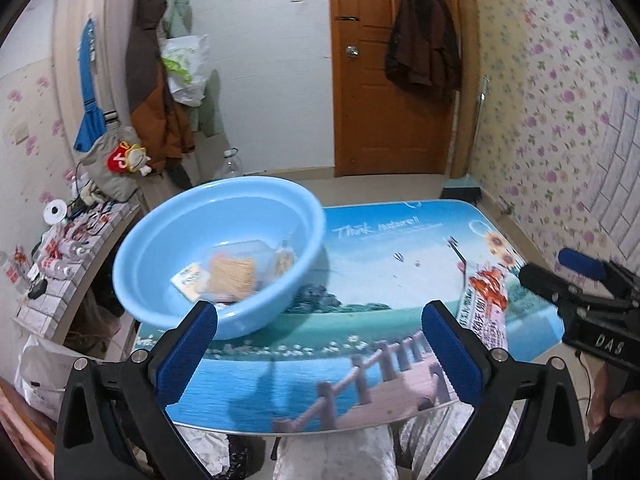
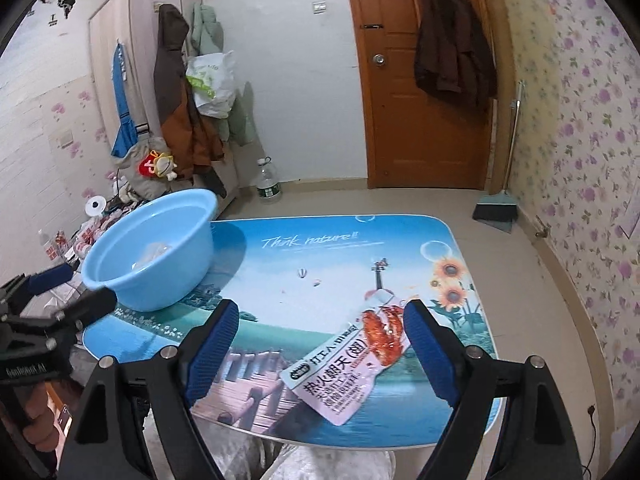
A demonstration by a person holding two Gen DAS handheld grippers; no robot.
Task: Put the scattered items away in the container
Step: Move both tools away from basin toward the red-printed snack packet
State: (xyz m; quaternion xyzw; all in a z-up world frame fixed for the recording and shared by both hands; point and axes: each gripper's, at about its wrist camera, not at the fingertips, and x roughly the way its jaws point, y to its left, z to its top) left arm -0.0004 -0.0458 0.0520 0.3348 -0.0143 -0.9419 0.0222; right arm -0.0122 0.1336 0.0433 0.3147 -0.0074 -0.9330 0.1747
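Left wrist view: the left tongs (image 1: 320, 344) stand spread wide with nothing between the blue pads (image 1: 186, 354), only the printed top of the table (image 1: 400, 248) showing in the gap. At about ten o'clock from them sits the light blue basin (image 1: 160, 240), resting on the table's far left corner, its near wall just beyond the left pad. Inside it lie several small packets (image 1: 224, 274), one with a tan biscuit-like square and one yellow-and-white; the blur hides finer detail. At three o'clock the right tongs (image 1: 560, 276) reach in over the table's right edge, above a snack pouch (image 1: 486, 304).

Right wrist view: the right tongs (image 2: 320, 344) are also released, jaws apart. The pink-and-white snack pouch (image 2: 346, 364), printed with a red crayfish, lies flat on the table (image 2: 320, 248) between the pads (image 2: 430, 354), its top corner close to the right pad; I cannot tell whether it touches. The basin (image 2: 152, 280) is at ten o'clock, well apart from the pouch, and the left tongs (image 2: 80, 292) show at nine o'clock near its wall. A person's hand (image 2: 38, 412) grips that tool's handle.
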